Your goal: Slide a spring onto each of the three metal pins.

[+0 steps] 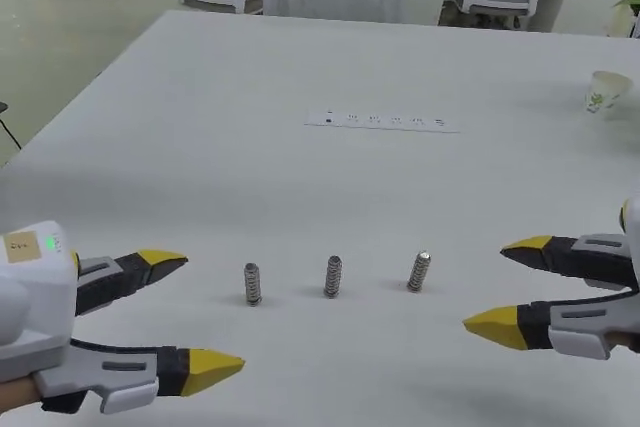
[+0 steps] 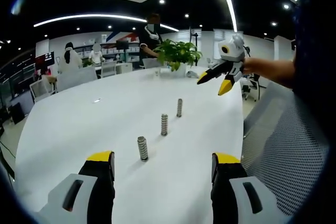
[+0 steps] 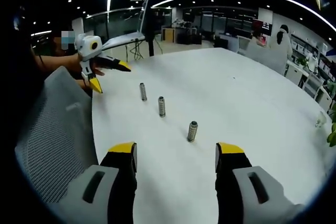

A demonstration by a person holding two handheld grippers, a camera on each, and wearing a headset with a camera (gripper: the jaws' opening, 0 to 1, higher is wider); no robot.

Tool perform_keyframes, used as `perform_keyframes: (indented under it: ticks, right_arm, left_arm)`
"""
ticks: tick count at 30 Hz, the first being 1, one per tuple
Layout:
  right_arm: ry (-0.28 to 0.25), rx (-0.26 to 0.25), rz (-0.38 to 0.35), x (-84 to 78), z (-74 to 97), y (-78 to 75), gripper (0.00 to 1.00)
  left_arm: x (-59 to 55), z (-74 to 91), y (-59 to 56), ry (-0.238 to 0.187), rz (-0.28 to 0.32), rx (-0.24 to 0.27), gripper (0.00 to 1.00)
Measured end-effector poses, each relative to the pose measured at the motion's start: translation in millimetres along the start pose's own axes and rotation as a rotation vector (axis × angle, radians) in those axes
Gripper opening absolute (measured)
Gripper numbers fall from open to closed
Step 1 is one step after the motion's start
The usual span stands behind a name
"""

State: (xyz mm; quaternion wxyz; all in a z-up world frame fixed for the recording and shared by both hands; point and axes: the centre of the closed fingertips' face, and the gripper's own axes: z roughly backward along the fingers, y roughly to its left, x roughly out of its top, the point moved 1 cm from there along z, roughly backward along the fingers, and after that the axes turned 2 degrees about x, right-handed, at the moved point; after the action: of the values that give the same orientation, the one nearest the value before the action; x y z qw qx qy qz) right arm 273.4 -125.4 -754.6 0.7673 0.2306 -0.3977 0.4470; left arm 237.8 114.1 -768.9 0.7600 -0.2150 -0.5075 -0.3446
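left tongs [image 1: 214, 309], right tongs [image 1: 484, 287] spread, flanking pins [image 1: 333, 276] near table [image 1: 350, 187] edge

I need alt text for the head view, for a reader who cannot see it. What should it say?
Three pins, each with a spring on it, stand in a row on a white table. The open left gripper and open right gripper flank them without touching; a cup sits far right.

Tongs [image 3: 176, 153] wide apart — three spring-clad pins [image 3: 161, 106] ahead
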Motion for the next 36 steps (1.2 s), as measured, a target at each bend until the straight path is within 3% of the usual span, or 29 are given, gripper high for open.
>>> perform_keyframes:
  ticks: [17, 36]
  right_arm:
    - [-0.003, 0.020, 0.004, -3.9, -11.6, -4.1, 0.62]
    - [-0.003, 0.022, 0.018, -3.5, -13.4, -5.4, 0.63]
  left_arm:
    - [-7.6, -2.1, 4.1, 0.020, 0.019, 0.020, 0.72]
    - [-7.3, -4.1, 4.2, 0.018, 0.017, 0.025, 0.72]
